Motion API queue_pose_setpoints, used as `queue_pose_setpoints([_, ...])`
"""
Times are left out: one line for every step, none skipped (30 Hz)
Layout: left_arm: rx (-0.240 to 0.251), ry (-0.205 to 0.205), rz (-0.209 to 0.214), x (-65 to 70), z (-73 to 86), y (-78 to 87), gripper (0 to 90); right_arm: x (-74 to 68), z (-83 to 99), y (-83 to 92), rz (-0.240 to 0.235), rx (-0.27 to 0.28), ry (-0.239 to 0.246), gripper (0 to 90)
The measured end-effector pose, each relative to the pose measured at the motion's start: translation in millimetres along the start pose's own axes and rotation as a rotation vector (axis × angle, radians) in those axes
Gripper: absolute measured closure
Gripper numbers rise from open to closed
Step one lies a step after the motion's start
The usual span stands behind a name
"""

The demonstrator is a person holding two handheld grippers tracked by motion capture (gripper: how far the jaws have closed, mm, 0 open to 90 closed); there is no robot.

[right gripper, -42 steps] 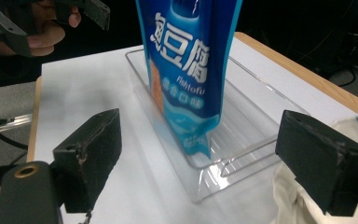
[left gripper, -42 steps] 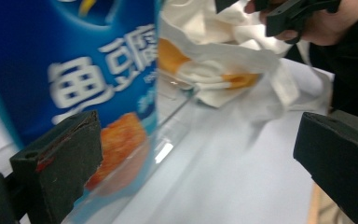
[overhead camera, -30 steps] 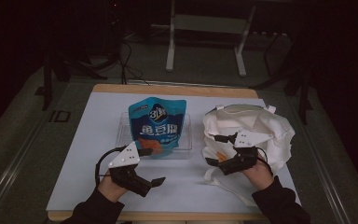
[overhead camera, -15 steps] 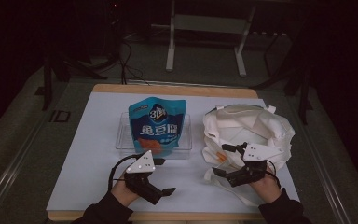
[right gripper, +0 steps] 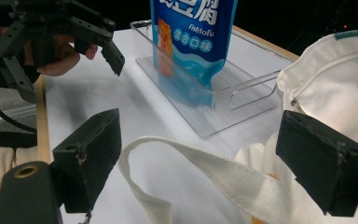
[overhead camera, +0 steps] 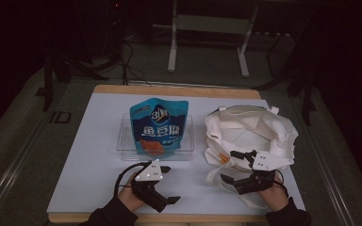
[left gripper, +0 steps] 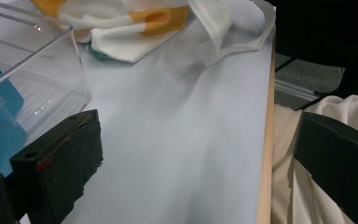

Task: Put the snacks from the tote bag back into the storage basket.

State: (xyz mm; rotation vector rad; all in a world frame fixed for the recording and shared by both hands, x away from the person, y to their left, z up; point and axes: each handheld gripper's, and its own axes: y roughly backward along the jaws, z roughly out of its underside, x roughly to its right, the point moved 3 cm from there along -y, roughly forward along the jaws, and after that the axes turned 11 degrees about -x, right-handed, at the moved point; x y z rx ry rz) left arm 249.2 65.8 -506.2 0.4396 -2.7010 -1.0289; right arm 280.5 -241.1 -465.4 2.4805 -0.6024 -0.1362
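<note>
1. The counter (overhead camera: 89, 155) is covered by a white sheet.
2. A white bag (overhead camera: 250, 132) is seen at the right, its strap (right gripper: 205, 172) lying between the jaws of the right gripper (overhead camera: 238, 167), which are spread apart.
3. A blue packet (overhead camera: 159, 126) is stood in a clear tray (overhead camera: 122, 141).
4. The left gripper (overhead camera: 167, 183) is held open and empty near the front edge.

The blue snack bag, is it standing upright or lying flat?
Upright. The blue snack bag stands in the clear tray, top edge up; the right gripper view shows its base on the tray floor.
</note>
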Motion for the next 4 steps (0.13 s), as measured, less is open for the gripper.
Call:
queue_pose_setpoints([-0.002, 0.002, 0.001, -0.3, 0.7, -0.2, 1.6, 0.4, -0.1, 0.1, 0.000, 0.001, 0.000, 14.2])
queue_pose_setpoints([-0.002, 0.001, -0.006, -0.8, 1.4, -0.3, 1.6, 0.5, -0.1, 0.1, -0.004, 0.000, 0.002, 14.3])
queue_pose_setpoints([0.001, 0.002, -0.010, -1.1, 1.8, -0.3, 1.6, 0.4, 0.0, 0.2, -0.004, -0.001, 0.005, 14.3])
queue_pose_setpoints([0.003, 0.004, -0.008, -1.3, 2.1, 0.2, 1.6, 0.6, 0.2, 0.2, -0.002, -0.001, 0.006, 14.3])
